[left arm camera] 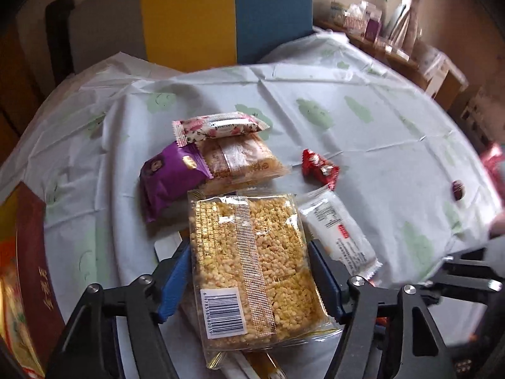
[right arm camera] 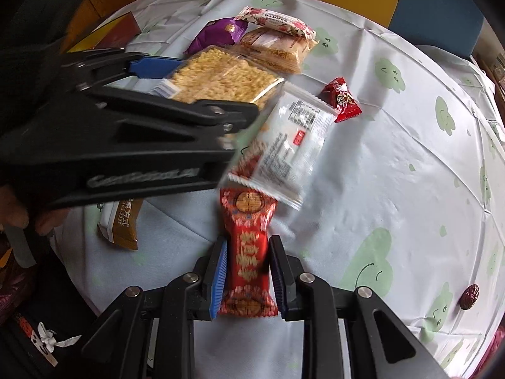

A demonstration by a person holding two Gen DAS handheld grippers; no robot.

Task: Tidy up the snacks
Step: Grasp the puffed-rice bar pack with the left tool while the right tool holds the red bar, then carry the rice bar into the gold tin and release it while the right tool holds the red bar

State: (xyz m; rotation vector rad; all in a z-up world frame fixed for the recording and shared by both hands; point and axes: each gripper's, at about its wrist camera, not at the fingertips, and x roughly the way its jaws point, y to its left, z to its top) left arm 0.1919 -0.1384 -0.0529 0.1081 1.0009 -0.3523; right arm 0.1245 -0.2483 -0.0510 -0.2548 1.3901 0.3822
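Clenched on a long red snack bar [right arm camera: 249,252], the right gripper [right arm camera: 249,279] pins the wrapper between both pads, apparently to carry it to the pile just ahead. Beyond its tips lies a white packet [right arm camera: 290,145], then a small red candy [right arm camera: 342,98]. The left gripper [left arm camera: 252,271] straddles a clear rice-cake pack [left arm camera: 252,252]; its pads sit at the pack's edges, though whether they press is unclear. Past it, other packs are already gathered on the tablecloth [left arm camera: 363,126].

Glossy clear-plastic rice-cake pack [left arm camera: 252,265] – thin creased plastic tablecloth [left arm camera: 363,120] beneath
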